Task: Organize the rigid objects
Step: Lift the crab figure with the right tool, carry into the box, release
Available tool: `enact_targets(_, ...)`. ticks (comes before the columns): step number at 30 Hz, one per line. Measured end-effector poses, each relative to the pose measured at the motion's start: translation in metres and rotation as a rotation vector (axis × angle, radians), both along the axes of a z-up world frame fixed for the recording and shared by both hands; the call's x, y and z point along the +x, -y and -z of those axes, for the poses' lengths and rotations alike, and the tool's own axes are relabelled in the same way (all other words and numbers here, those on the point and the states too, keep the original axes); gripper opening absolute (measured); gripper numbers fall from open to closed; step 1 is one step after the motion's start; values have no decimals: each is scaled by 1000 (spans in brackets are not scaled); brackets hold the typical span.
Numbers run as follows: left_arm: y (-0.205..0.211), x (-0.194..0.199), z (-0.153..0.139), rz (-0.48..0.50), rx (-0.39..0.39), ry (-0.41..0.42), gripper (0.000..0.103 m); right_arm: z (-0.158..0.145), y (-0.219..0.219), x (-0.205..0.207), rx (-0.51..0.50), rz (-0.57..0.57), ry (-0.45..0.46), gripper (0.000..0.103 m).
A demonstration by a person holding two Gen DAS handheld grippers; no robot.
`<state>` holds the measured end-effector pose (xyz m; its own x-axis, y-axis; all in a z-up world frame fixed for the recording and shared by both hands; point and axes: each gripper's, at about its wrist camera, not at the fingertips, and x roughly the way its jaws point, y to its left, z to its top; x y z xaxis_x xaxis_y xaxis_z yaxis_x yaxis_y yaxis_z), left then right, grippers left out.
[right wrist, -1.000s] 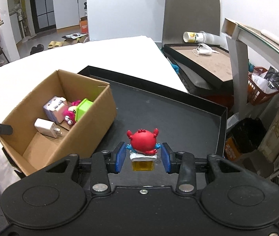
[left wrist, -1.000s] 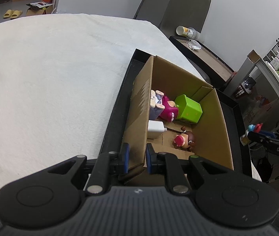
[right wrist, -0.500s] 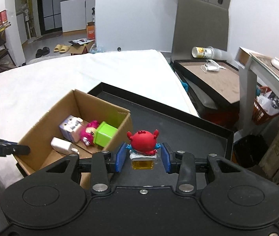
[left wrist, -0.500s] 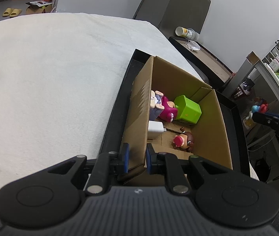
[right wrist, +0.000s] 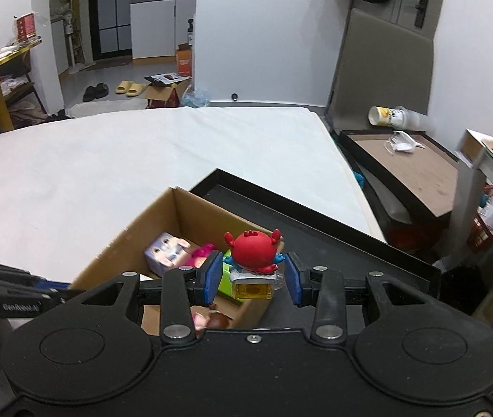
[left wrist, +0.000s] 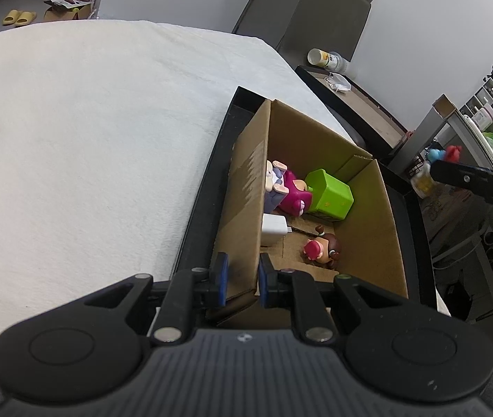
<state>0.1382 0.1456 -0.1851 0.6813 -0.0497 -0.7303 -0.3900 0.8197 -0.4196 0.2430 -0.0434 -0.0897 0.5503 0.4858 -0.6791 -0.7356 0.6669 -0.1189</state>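
A cardboard box (left wrist: 368,215) stands in a black tray (left wrist: 208,187) at the edge of the white-covered table. My left gripper (left wrist: 241,278) is shut on the box's near left wall. Inside lie a green cube (left wrist: 329,191), a magenta figure (left wrist: 291,198), a white charger (left wrist: 274,226), a brown-haired figure (left wrist: 322,248) and a pale purple block figure (right wrist: 166,252). My right gripper (right wrist: 253,274) is shut on a red crab toy (right wrist: 253,250) with a yellow base, held in the air above the box's right rim. In the left wrist view the crab toy (left wrist: 451,153) hangs right of the box.
White cloth (left wrist: 90,139) covers the table left of the tray. The tray's bare black floor (right wrist: 333,229) lies right of the box. Beyond the table edge stand a second tray (right wrist: 406,170) holding a face mask, a tipped cup (right wrist: 387,116), a grey chair (right wrist: 385,69) and shelving.
My right gripper has risen and moved left with the crab toy, from over the tray floor to over the box's right rim. The left gripper has stayed put on the box wall.
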Motion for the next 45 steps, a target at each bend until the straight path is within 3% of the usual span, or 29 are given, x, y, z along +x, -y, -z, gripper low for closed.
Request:
enact_targets(16, -2, 0, 1, 4, -12, 8, 17, 22, -46, -8, -52, -83, -40, 38)
enact_targets(28, -3, -1, 2, 7, -17, 14, 17, 56, -68, -7, -136, -131, -85, 38)
enact_targets(34, -2, -1, 2, 8, -15, 13, 17, 66, -75, -8, -204, -110, -55, 41)
enact_targets(45, 0, 2, 1, 12, 0, 2, 17, 28, -19, 0, -32, 12, -81, 48)
